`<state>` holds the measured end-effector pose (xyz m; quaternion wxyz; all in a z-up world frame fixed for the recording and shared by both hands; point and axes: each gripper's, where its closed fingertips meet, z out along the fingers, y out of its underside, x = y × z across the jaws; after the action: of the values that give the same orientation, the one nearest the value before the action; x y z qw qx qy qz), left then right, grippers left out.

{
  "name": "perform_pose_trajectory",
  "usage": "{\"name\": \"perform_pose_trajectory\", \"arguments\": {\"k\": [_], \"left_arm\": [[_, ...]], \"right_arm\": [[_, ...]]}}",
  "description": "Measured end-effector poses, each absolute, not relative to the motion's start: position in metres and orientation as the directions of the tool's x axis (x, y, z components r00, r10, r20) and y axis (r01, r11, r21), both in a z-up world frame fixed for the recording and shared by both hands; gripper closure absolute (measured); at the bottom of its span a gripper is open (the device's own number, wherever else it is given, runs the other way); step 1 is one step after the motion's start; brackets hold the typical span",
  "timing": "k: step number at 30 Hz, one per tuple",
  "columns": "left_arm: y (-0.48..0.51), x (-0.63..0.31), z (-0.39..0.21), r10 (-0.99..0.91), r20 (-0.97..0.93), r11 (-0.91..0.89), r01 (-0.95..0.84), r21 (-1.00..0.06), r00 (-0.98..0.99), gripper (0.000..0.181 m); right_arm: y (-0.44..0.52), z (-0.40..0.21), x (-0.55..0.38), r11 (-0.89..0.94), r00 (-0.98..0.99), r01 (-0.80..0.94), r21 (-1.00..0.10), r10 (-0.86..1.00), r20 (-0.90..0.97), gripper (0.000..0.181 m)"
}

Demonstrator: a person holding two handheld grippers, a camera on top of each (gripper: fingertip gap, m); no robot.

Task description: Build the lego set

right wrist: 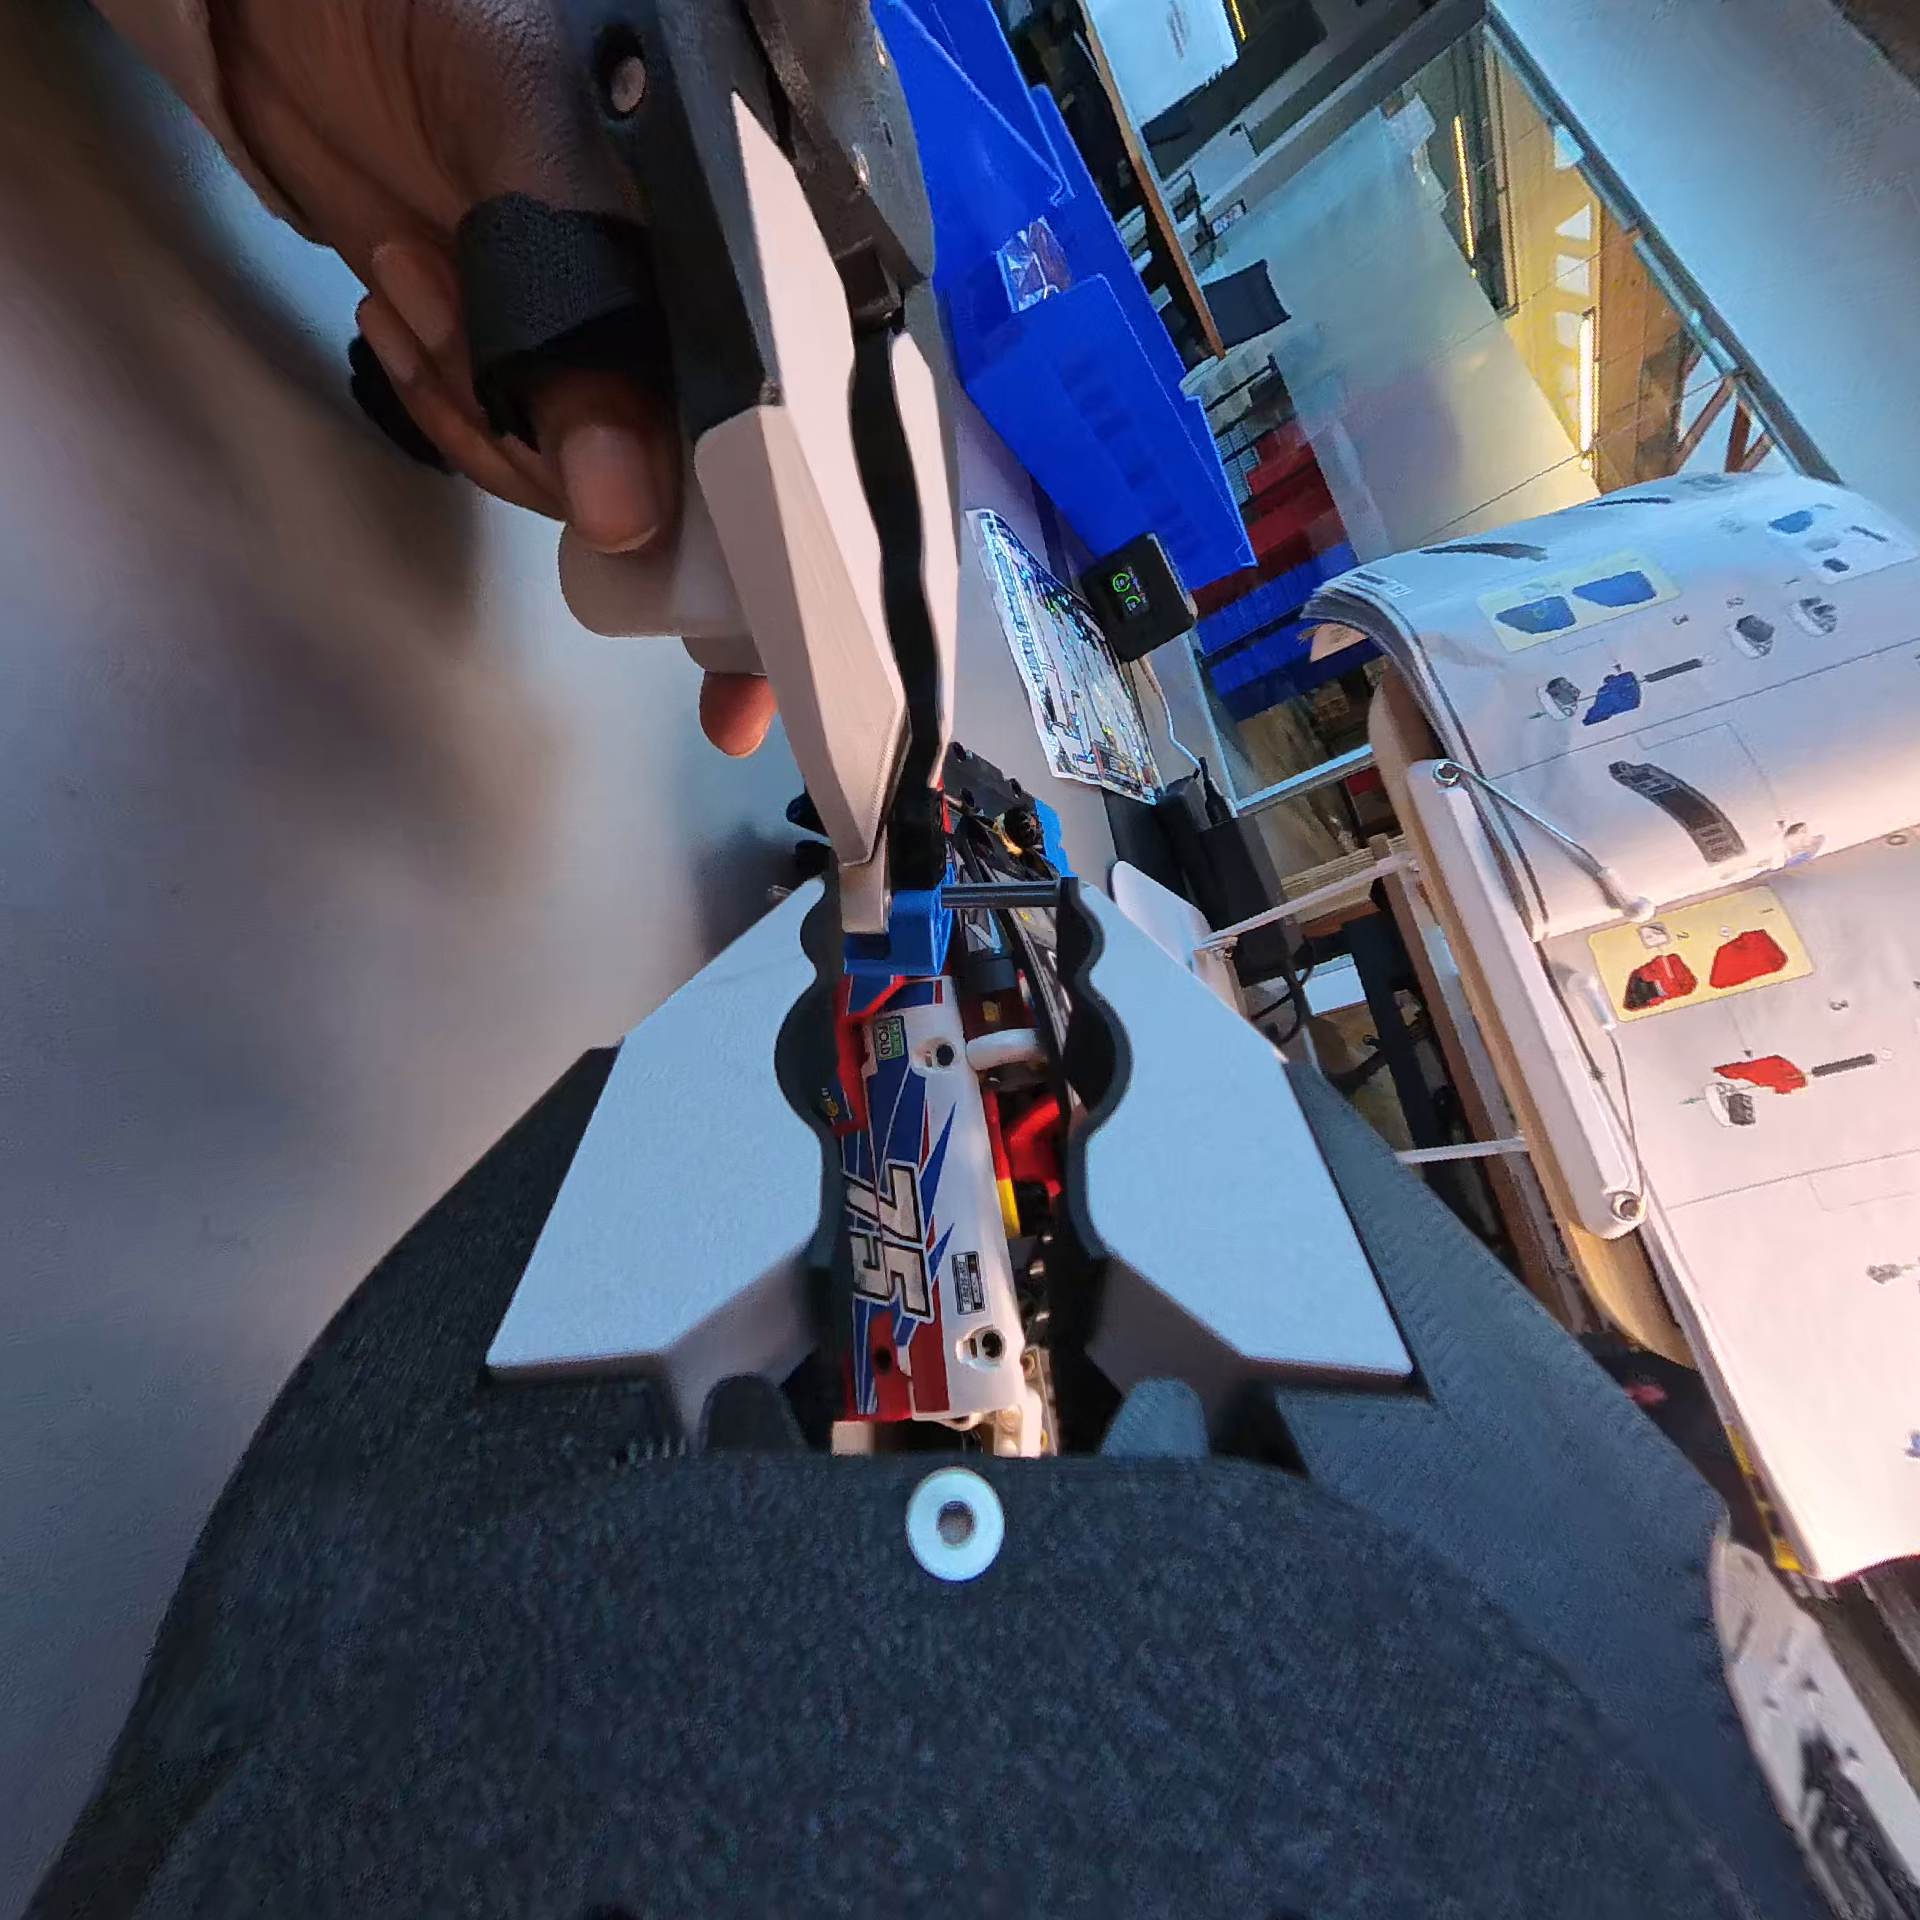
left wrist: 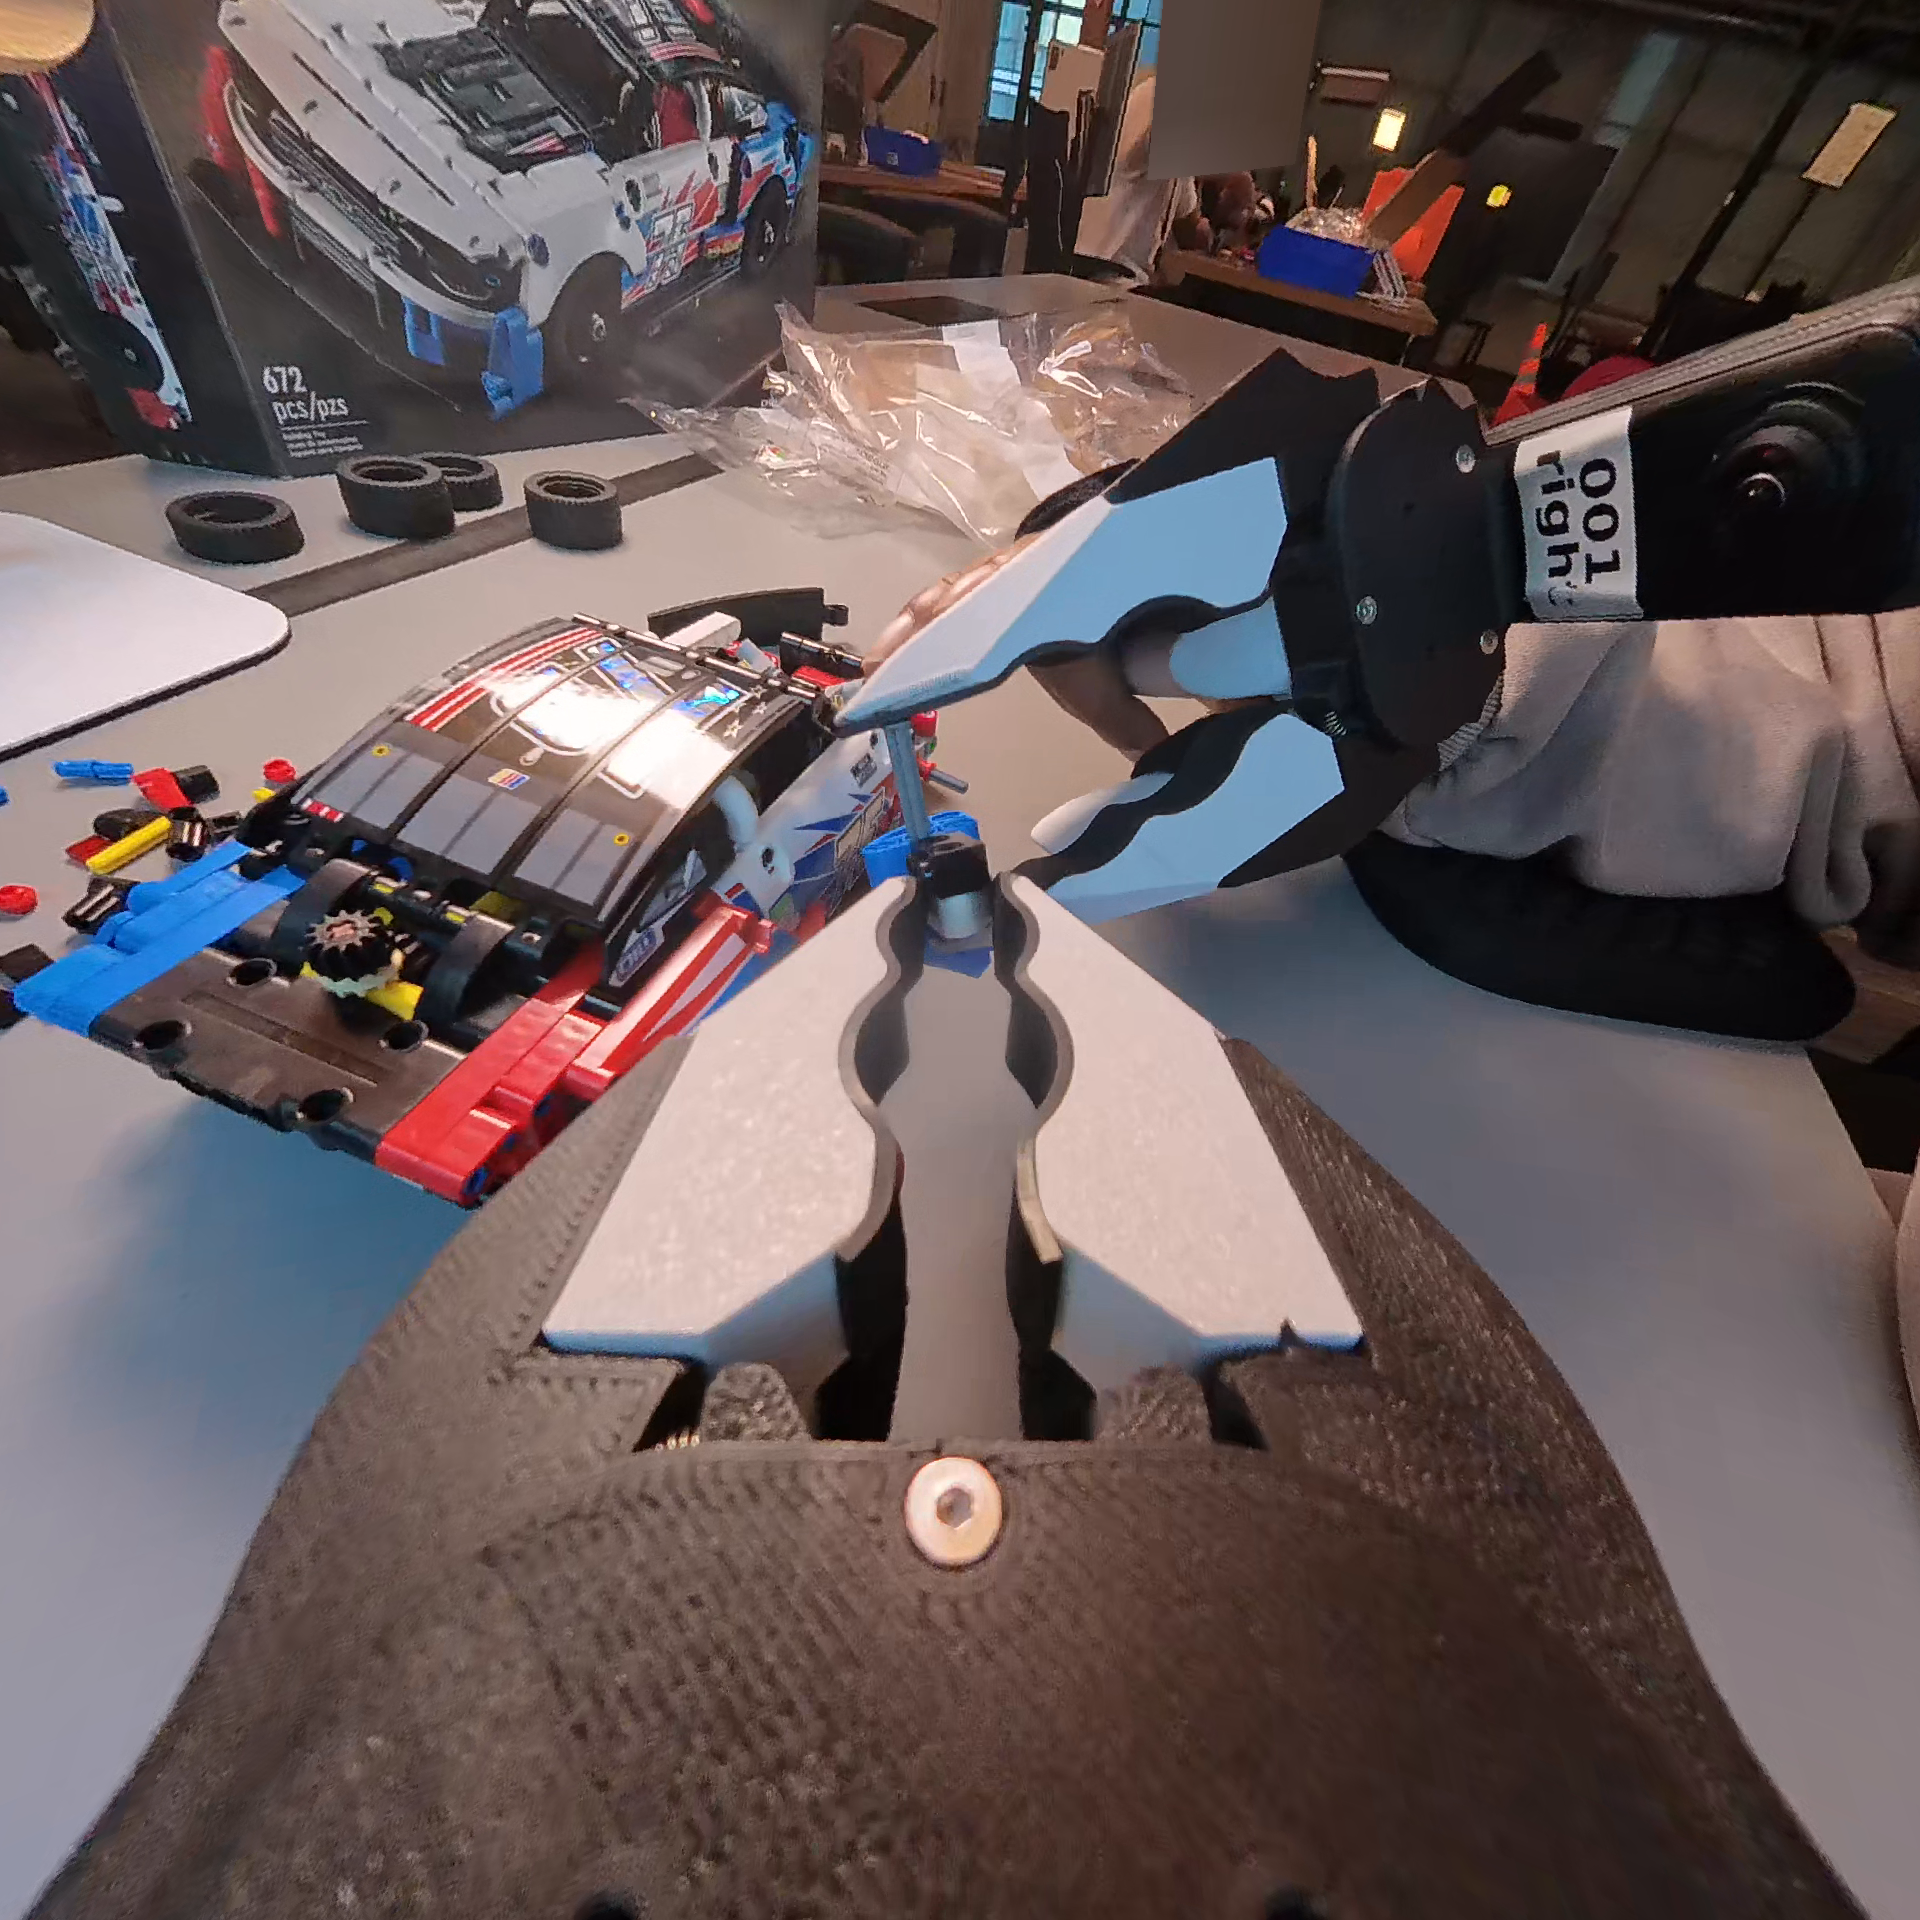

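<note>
Left gripper [left wrist: 951, 914] is pinched on a small black-and-grey bush [left wrist: 954, 883] carrying a thin grey axle [left wrist: 909, 774]; our right gripper [right wrist: 940, 914], jaws apart, straddles the white, red and blue race-car model [left wrist: 499, 862] lying on the grey surface [left wrist: 1455, 1195]. Pushing off-line, we risk bending the axle or popping the blue panel [right wrist: 899, 930].

Grey table [left wrist: 1403, 1195] — car model [left wrist: 499, 883], loose pieces [left wrist: 135, 821], tyres [left wrist: 234, 525], box [left wrist: 436, 218], plastic bag [left wrist: 935, 416].

left tongs [left wrist: 951, 904] pinched nearly closed; right tongs [right wrist: 940, 935] gape wide, seemingly tipped sideways.
</note>
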<state>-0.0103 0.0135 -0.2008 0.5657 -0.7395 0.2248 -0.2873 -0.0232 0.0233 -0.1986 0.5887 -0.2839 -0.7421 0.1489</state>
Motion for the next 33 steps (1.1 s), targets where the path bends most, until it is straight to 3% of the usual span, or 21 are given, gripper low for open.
{"name": "perform_pose_trajectory", "arguments": {"k": [5, 22, 33], "left_arm": [[0.012, -0.011, -0.192, -0.664, 0.213, -0.245, 0.062, -0.968, 0.717, 0.171], [0.013, -0.017, -0.177, -0.653, 0.487, -0.367, 0.319, -0.874, 0.580, 0.171], [0.011, -0.015, -0.188, -0.628, 0.484, -0.416, 0.262, -0.871, 0.610, 0.170]], "right_arm": [[0.020, -0.194, -0.023, 0.769, -0.135, 0.242, -0.592, 0.631, 0.764, 0.154], [0.019, -0.182, -0.029, 0.804, -0.050, 0.206, -0.557, 0.577, 0.815, 0.147], [0.017, -0.189, -0.030, 0.802, -0.078, 0.245, -0.544, 0.576, 0.814, 0.153]]}}
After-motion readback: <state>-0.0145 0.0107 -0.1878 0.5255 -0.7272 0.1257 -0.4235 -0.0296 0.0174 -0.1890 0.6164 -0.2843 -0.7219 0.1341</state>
